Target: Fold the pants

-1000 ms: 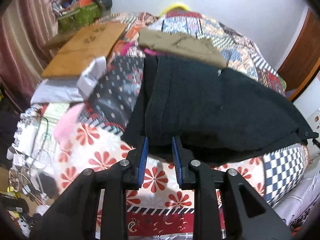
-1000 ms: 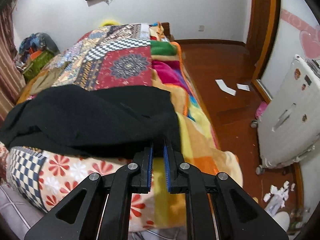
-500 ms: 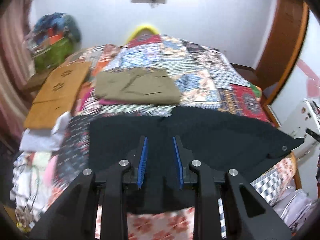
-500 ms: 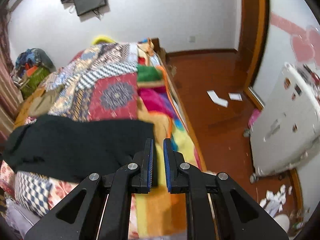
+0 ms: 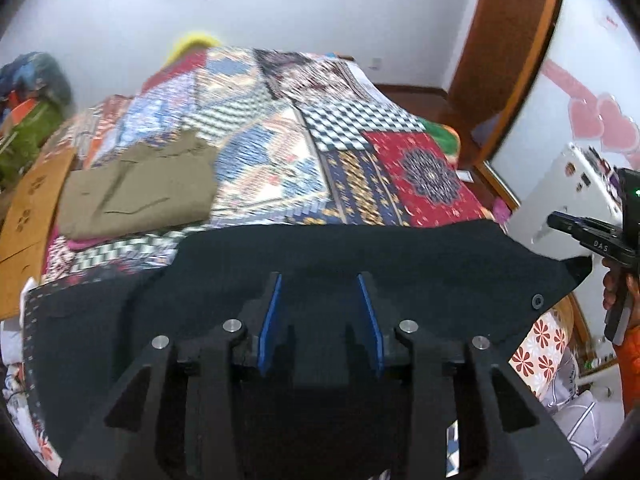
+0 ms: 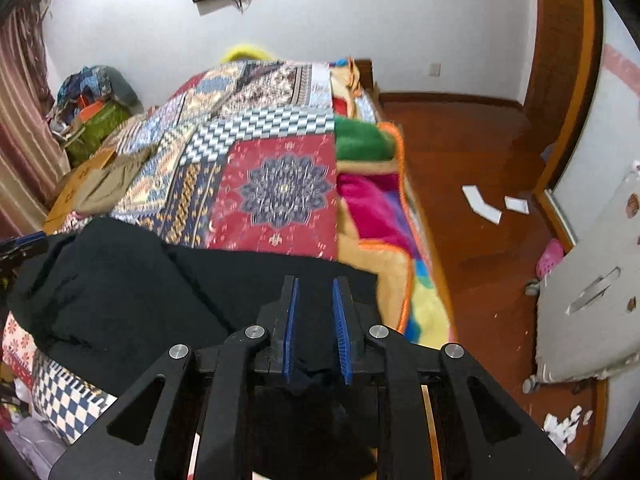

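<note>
My left gripper point(image 5: 320, 320) is opening, its blue fingers point(image 5: 269, 320) standing apart over the black pants point(image 5: 400, 264) with cloth lying under and between them but no pad pressing on it; my right gripper point(image 6: 314, 312) is opening too, a narrow gap, with a tuck of black cloth low between its fingers point(image 6: 289, 320) that I judge is slipping free rather than held. The pants lie across the near edge of the bed point(image 5: 280, 152), filling the lower half of both frames. The risk I see: the right end sits by the bed's side, just left of the orange-trimmed blanket point(image 6: 400, 280), so a careless release could let that end slide toward the wooden floor point(image 6: 480, 200). A fresh fold may also spring open if I drag the fingers out low. There is open quilt toward the upper middle; the folded khaki garment point(image 5: 136, 196) at left narrows that side
</note>
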`<state>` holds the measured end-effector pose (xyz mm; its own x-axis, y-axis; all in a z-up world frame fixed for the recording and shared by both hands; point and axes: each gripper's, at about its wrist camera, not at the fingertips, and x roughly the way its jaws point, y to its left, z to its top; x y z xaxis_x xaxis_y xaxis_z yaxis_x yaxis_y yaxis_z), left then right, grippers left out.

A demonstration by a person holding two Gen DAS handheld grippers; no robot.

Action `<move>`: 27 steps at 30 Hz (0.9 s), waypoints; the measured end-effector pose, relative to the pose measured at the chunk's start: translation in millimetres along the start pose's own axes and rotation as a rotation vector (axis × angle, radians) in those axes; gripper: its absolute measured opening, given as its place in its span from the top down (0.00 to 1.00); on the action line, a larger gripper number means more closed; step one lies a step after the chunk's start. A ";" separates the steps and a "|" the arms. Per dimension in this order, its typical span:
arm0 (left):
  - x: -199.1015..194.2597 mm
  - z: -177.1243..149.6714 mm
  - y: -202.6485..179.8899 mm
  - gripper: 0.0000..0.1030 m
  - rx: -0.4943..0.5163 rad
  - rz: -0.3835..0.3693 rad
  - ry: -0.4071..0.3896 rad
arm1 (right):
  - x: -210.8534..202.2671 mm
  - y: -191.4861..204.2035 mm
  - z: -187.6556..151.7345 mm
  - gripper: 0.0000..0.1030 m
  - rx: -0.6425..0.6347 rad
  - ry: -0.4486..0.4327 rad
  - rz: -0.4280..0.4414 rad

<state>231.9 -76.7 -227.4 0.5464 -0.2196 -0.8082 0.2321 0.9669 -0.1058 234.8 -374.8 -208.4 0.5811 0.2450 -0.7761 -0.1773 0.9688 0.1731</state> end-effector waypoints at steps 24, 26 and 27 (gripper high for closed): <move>53.2 -43.9 -25.2 0.48 0.040 -0.010 0.120 | 10.8 -12.6 -38.0 0.61 0.009 0.140 0.050; 52.5 -44.1 -24.8 0.47 0.035 -0.010 0.120 | 12.7 -12.7 -32.2 0.61 0.033 0.136 0.075; 52.3 -44.1 -24.6 0.47 0.033 -0.009 0.120 | 12.4 -11.5 -30.0 0.61 0.040 0.131 0.081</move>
<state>219.2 -106.2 -292.6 0.4441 -0.2093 -0.8712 0.2640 0.9597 -0.0960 220.2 -384.0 -238.3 0.4572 0.3178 -0.8307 -0.1861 0.9475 0.2601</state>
